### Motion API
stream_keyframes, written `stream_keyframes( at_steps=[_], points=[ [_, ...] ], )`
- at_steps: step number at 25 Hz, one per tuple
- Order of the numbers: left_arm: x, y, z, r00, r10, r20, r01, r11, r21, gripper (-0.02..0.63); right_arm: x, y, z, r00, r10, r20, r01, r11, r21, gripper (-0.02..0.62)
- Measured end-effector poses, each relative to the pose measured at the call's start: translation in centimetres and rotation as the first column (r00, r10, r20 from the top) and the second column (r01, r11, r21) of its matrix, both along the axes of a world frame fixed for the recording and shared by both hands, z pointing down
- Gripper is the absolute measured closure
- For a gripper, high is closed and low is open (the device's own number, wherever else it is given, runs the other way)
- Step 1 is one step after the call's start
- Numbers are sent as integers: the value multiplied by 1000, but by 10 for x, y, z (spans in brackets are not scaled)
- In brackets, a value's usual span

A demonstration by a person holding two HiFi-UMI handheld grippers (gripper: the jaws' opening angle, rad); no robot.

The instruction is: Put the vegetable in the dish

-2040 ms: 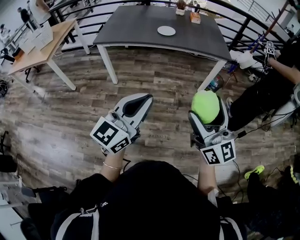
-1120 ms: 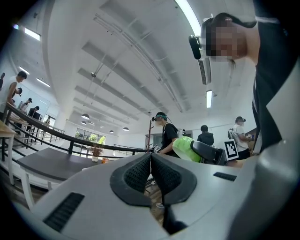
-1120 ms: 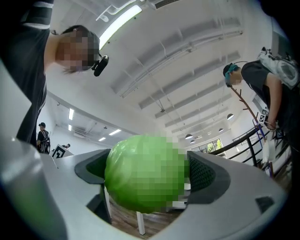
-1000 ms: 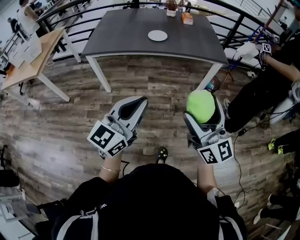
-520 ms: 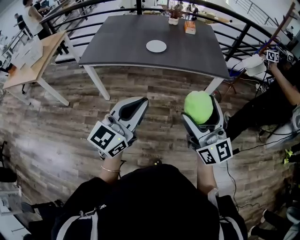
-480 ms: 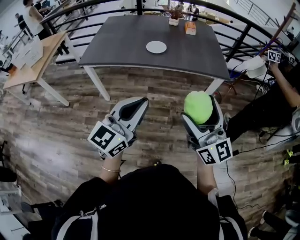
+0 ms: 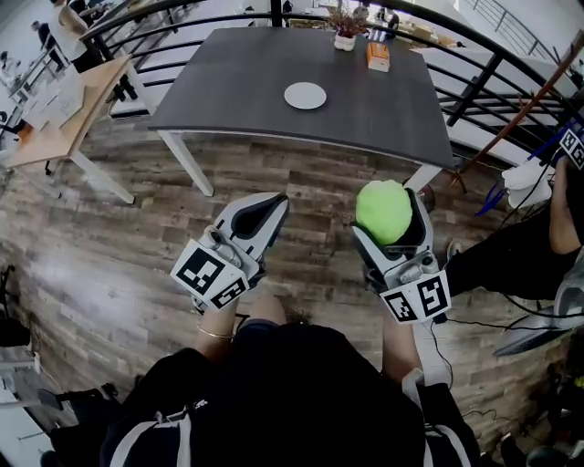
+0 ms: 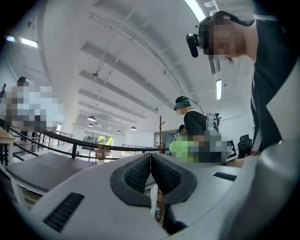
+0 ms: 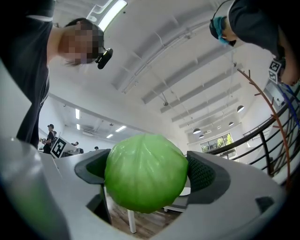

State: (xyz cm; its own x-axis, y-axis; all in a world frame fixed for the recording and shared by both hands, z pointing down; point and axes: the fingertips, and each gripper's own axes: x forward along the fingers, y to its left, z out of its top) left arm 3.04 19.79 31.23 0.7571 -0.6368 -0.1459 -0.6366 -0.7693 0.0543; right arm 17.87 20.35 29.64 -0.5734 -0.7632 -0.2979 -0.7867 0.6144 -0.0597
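A round green cabbage [image 7: 383,211] [image 9: 146,172] sits clamped between the jaws of my right gripper [image 7: 391,217] [image 9: 146,174], held over the wooden floor short of the table. My left gripper [image 7: 260,209] [image 8: 150,172] is beside it at the left, shut with its pads pressed together and nothing between them. The white dish [image 7: 305,95] lies on the dark grey table [image 7: 228,82] ahead, well beyond both grippers. It holds nothing.
A small potted plant [image 7: 345,25] and an orange box [image 7: 378,57] stand at the table's far edge. A light wooden desk [image 7: 55,114] is at the left. A black railing [image 7: 474,87] curves behind the table. Another person's arm [image 7: 557,214] shows at the right.
The table and dish have come slightly nearer in the head view as I move forward. Both grippers hold their pose, the cabbage still clamped. The person at the right has shifted outward.
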Motion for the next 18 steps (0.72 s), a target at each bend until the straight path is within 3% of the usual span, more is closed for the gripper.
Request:
stream_keyframes(
  at_steps=[18],
  points=[
    [-19,-126,-9,996,88,-15,-88,996,18,595,-30,-113,-7,998,63,-6,-63,998,4,81]
  ],
)
